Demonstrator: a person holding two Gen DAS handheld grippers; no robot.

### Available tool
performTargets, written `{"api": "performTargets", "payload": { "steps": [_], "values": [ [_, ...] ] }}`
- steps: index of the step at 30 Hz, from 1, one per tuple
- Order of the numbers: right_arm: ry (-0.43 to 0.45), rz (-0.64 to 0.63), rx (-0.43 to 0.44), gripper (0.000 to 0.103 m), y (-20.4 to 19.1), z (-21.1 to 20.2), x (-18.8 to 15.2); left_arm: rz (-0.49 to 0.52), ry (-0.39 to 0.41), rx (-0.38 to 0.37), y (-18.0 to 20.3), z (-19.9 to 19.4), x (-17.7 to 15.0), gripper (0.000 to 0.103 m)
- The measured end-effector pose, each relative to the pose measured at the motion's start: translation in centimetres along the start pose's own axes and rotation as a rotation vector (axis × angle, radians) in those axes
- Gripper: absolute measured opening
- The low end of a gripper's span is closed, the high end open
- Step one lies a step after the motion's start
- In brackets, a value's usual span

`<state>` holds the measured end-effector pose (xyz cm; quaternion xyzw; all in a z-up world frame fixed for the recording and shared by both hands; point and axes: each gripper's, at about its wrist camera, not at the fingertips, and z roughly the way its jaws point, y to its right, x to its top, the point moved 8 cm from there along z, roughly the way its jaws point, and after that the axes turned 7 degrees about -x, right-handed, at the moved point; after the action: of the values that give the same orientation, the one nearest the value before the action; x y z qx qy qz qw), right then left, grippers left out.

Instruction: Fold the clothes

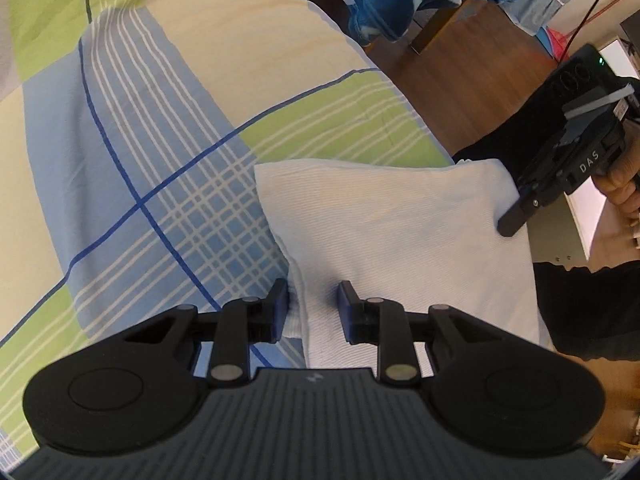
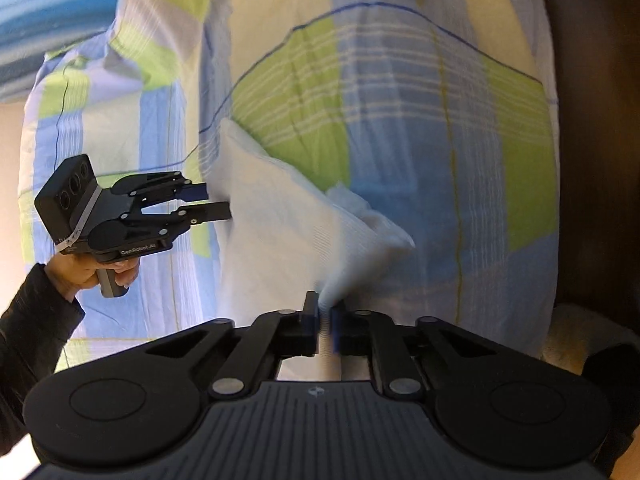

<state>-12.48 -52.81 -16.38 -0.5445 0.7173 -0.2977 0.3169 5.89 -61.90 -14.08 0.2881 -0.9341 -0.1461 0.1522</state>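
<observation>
1. White folded garment lies on the bed, at its near edge.
2. Left hand-held gripper: jaws part-open, straddling a garment fold.
3. Right hand-held gripper: pinched narrow on the garment corner.

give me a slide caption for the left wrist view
Left gripper open around a fold of white cloth on a plaid bedsheet.

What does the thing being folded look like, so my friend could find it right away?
Look at the bed with the big checked sheet of blue, green and cream. On it, near the edge, lies a white cloth, with the left gripper and the right gripper at its sides. It is the only plain white thing there, with fine ribs and no checks.
</observation>
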Motion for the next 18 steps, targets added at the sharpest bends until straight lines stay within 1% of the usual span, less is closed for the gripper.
{"api": "performTargets", "payload": {
  "steps": [2,4,6,9,13,15,18],
  "values": [
    [-0.017,-0.034,-0.034,0.005,-0.5,0.1,0.3,-0.016,0.026,0.012,0.3,-0.3,-0.1,0.009],
    [-0.03,-0.071,-0.06,0.005,-1.4,-0.5,0.6,-0.048,0.067,0.039,0.7,-1.0,-0.5,0.008],
    [-0.04,-0.144,-0.074,0.004,-3.4,-1.9,1.0,-0.114,0.136,0.059,1.0,-2.7,-1.1,0.007],
    [-0.05,-0.296,-0.065,0.004,-7.9,-4.5,1.7,-0.234,0.278,0.114,1.9,-6.8,-2.6,0.006],
    [-0.048,-0.547,-0.034,0.004,-15.3,-7.6,2.6,-0.401,0.502,0.223,3.7,-14.5,-5.5,0.006],
    [-0.037,-0.686,-0.017,0.004,-19.2,-8.8,3.2,-0.466,0.605,0.282,5.0,-18.4,-7.0,0.006],
    [-0.009,-0.885,0.005,0.003,-24.5,-10.6,3.6,-0.536,0.734,0.362,7.4,-23.4,-8.9,0.006]
  ]
}}
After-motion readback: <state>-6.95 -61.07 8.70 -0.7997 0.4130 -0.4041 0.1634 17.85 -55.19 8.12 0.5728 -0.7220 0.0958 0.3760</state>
